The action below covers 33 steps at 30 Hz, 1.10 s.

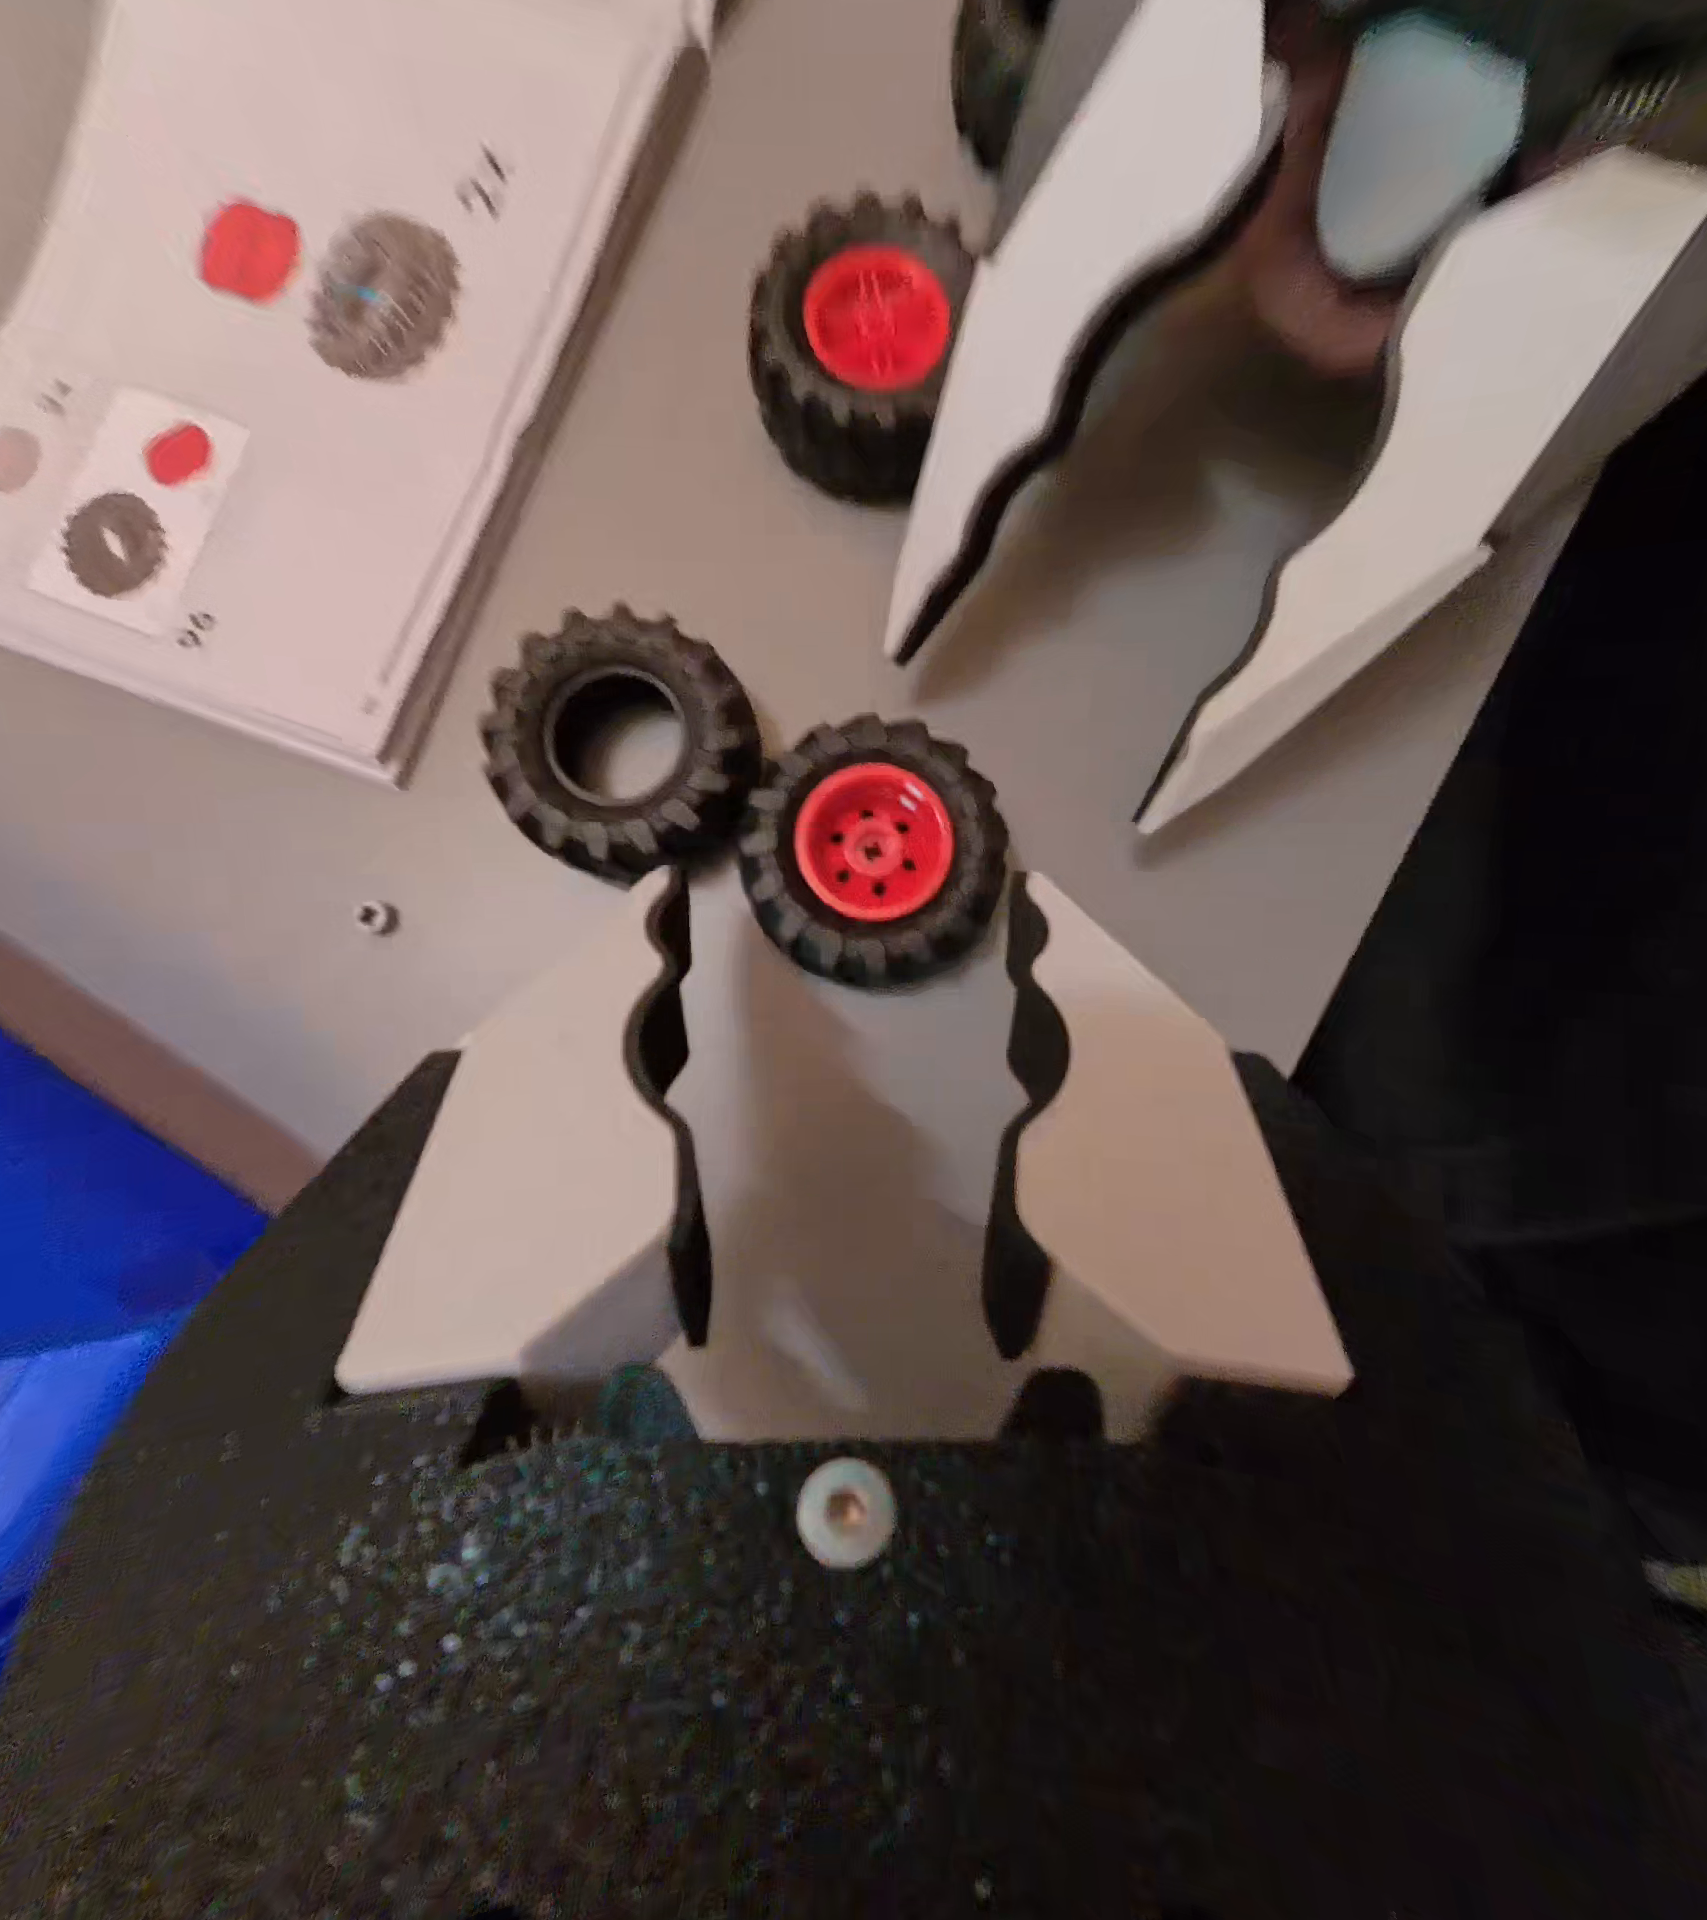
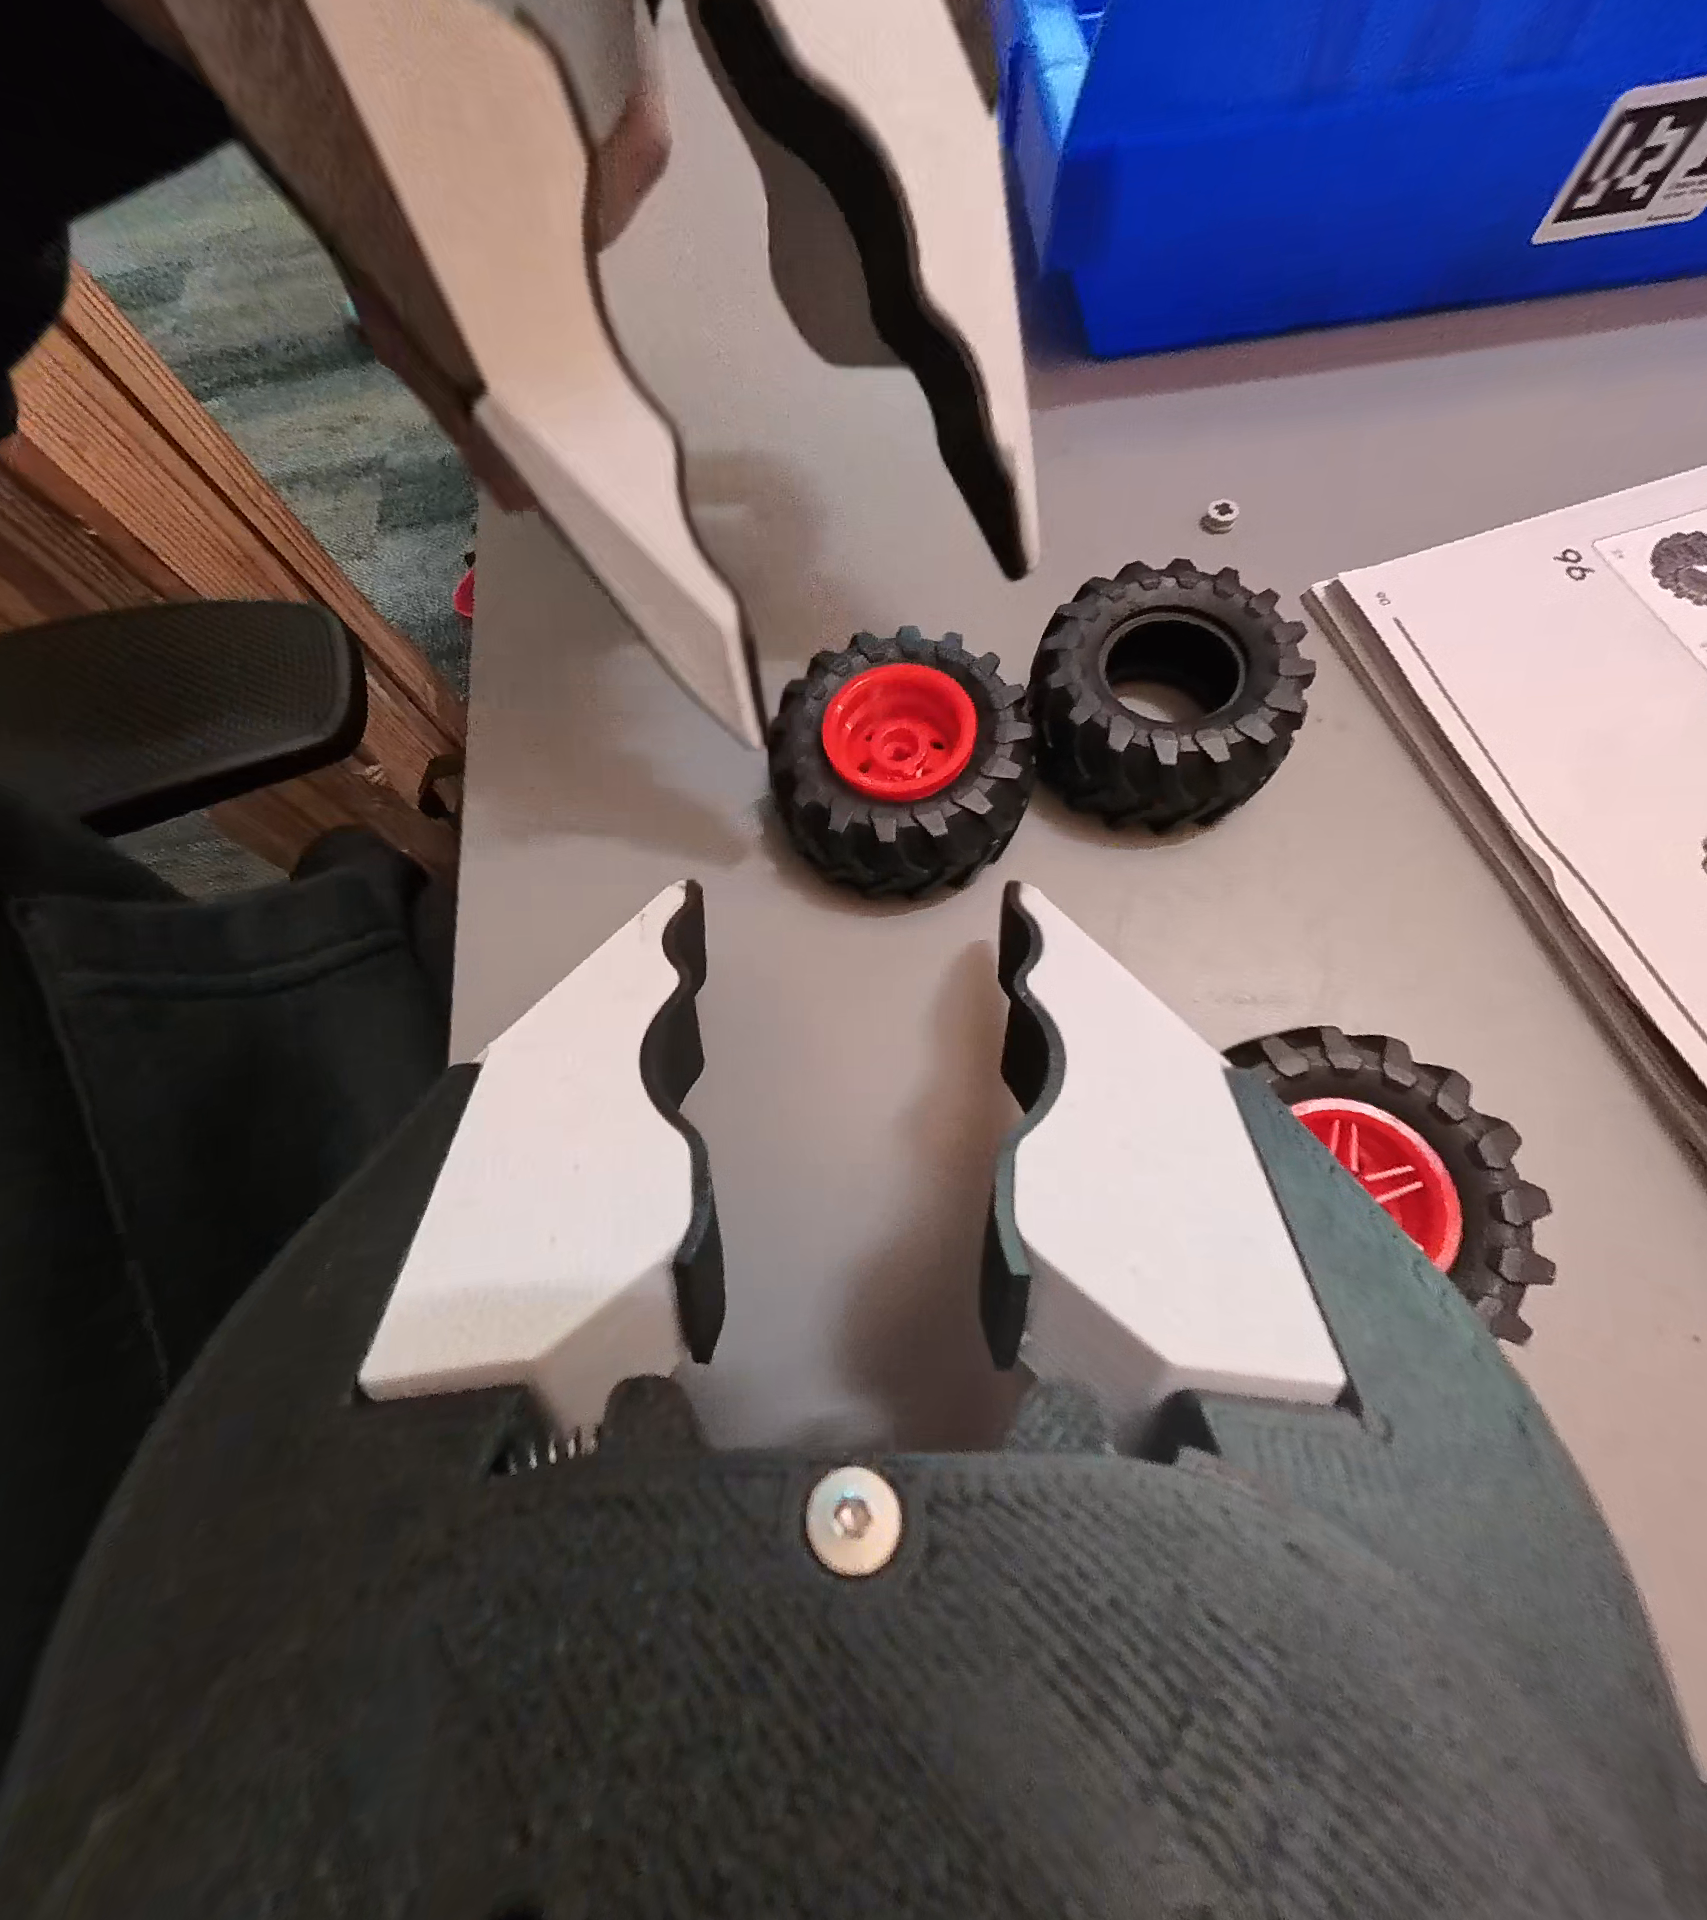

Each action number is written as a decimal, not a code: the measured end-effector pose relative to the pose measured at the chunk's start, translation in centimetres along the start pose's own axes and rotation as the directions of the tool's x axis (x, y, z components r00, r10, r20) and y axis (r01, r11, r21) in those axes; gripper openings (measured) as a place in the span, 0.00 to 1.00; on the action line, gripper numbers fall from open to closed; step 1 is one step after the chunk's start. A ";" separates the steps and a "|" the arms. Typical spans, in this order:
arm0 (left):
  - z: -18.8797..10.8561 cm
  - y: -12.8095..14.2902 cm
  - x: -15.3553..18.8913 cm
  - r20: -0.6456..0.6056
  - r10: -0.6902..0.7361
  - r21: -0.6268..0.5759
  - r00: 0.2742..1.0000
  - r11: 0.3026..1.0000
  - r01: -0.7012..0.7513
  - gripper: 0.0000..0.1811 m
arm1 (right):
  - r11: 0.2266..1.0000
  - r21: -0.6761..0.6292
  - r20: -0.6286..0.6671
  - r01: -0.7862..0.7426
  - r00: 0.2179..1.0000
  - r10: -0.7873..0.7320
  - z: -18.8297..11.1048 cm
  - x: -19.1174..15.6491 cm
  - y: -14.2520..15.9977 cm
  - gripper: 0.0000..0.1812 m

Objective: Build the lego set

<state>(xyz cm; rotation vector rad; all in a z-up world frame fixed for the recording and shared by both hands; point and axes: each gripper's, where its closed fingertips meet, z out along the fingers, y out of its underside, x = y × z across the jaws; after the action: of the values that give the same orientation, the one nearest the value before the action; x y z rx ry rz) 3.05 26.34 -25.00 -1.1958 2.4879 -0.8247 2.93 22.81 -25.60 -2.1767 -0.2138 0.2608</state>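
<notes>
Both tools stand with fingers apart and empty: left tool [image 1: 844, 878] has a red-hubbed wheel [image 1: 872, 850] just past its fingertips, right tool [image 2: 849, 891] faces it from 12 o'clock. At the wheel's 10 o'clock in the left wrist view, an empty black tyre [image 1: 620, 756] touches it on the grey tabletop [image 1: 205, 831]. A second finished wheel [image 1: 859, 343] lies toward 12 o'clock, the instruction booklet [image 1: 329, 364] at 10 o'clock, a blue bin [image 2: 1400, 177] beyond.
</notes>
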 end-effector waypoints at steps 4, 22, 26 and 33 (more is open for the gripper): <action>1.5 0.9 0.5 0.000 -0.057 -0.070 0.998 0.996 0.057 0.39 | 0.999 -0.040 -0.004 0.010 1.000 -0.010 0.1 0.1 0.4 0.31; -2.1 -6.2 1.3 0.568 0.616 0.089 0.546 0.614 -0.784 0.34 | 0.941 0.294 0.153 -0.169 0.980 0.129 -3.2 0.4 -5.4 0.16; -2.9 -6.5 1.2 0.476 0.460 0.294 0.750 0.720 -0.628 0.38 | 0.830 0.412 -0.243 0.375 0.923 -0.297 -5.6 1.0 -7.5 0.15; -5.3 -9.4 2.3 0.484 0.421 0.443 0.767 0.638 -0.629 0.36 | 0.419 0.063 -0.604 0.906 0.369 -0.706 -7.1 -0.7 -8.1 0.15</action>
<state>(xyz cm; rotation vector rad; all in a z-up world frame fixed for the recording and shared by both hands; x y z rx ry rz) 5.09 21.82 -15.19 -0.2976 1.8945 -0.9937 3.65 21.77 -14.88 -1.3896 -0.8683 -0.8023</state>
